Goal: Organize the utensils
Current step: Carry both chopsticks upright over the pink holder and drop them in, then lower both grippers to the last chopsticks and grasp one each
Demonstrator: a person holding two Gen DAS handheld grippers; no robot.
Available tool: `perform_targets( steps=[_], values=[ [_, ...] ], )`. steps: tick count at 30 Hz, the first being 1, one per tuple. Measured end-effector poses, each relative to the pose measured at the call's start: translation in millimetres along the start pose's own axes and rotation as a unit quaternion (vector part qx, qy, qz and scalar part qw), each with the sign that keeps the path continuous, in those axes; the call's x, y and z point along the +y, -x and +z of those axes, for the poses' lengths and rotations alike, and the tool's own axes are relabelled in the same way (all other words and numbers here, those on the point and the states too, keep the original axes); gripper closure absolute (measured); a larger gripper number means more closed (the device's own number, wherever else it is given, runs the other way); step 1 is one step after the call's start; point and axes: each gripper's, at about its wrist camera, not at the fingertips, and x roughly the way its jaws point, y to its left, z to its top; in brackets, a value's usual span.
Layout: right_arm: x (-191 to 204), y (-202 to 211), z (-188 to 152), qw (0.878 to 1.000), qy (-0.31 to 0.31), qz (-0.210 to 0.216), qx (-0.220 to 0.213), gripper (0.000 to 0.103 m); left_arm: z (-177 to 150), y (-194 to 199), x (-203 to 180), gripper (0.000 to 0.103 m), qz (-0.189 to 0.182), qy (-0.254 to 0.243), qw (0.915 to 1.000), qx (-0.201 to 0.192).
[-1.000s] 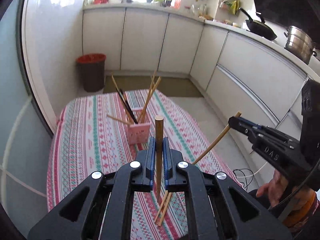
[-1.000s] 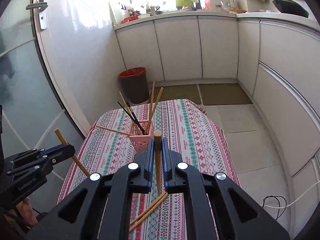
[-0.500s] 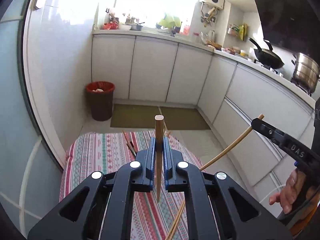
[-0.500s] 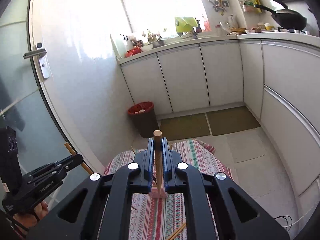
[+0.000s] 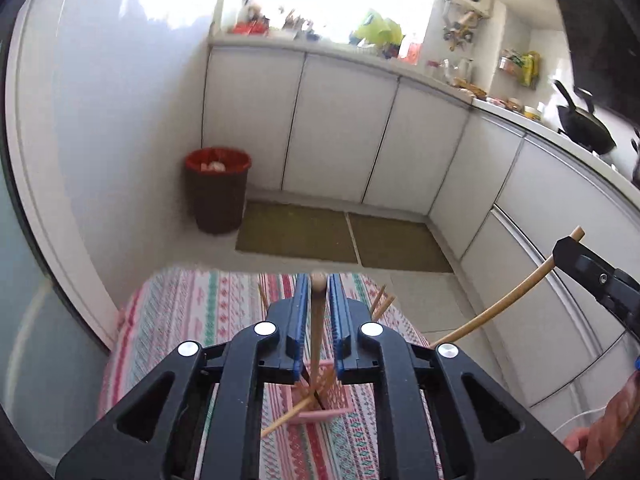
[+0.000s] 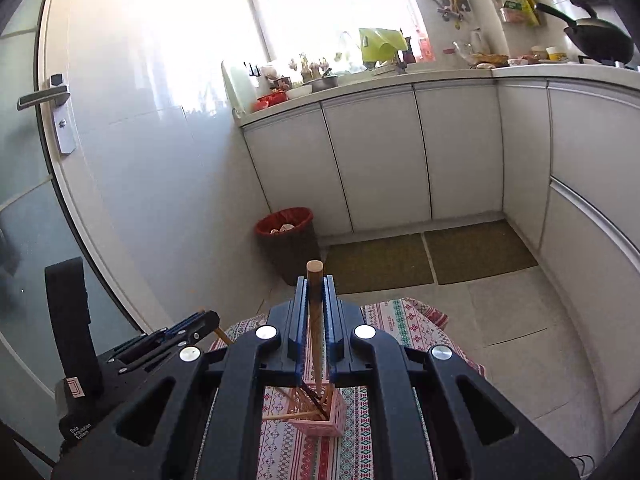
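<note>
My left gripper (image 5: 319, 280) is open around a wooden chopstick (image 5: 317, 332) that stands upright between the jaws with a gap on each side, its lower end over the pink holder (image 5: 320, 400) on the striped tablecloth (image 5: 180, 320). My right gripper (image 6: 315, 280) is shut on another wooden chopstick (image 6: 315, 320), held upright with its tip down in the pink holder (image 6: 320, 416), which has several chopsticks in it. The right gripper also shows in the left wrist view (image 5: 568, 246) with its chopstick (image 5: 500, 308).
A red-lined bin (image 5: 218, 190) stands on the floor past the table. White cabinets (image 6: 400, 152) and two floor mats (image 6: 424, 256) lie beyond. A glass door (image 6: 40, 200) is at the left.
Both grippers rose and moved forward over the pink holder, so it now lies beneath the jaws. The left jaws have opened around their chopstick.
</note>
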Motion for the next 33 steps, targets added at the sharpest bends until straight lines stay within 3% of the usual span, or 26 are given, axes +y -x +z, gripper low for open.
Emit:
perform_targets(
  steps=[4,6,18,20,22,26,28,33],
  values=[
    [0,-22,-11,1.0,0.002,0.0,0.014,0.095,-9,9,24,0.074,0.004,0.036,0.9992,-0.017],
    [1,-31,-14,1.0,0.003,-0.003,0.019,0.095,-7,18,33,0.071,0.005,0.05,0.9983,-0.029],
    [25,-75,-32,0.999,0.024,-0.006,0.033,0.094,-3,18,61,0.062,0.013,0.064,0.9976,-0.024],
    [27,-81,-34,0.999,0.023,-0.006,0.04,0.091,-5,17,65,0.061,0.017,0.068,0.9973,-0.021],
    [29,-80,-36,0.999,0.026,-0.006,0.042,0.077,-5,18,69,0.058,0.017,0.072,0.997,-0.02],
    [32,-68,-34,0.999,0.037,-0.016,0.033,0.068,-5,29,66,0.054,0.015,0.073,0.9968,-0.027],
    [32,-58,-32,0.999,0.035,-0.021,0.03,0.054,-7,36,61,0.049,0.012,0.069,0.9971,-0.029],
    [24,-28,-36,0.998,0.031,-0.052,0.017,0.036,-16,51,46,0.044,0.009,0.059,0.9978,-0.028]
  ],
)
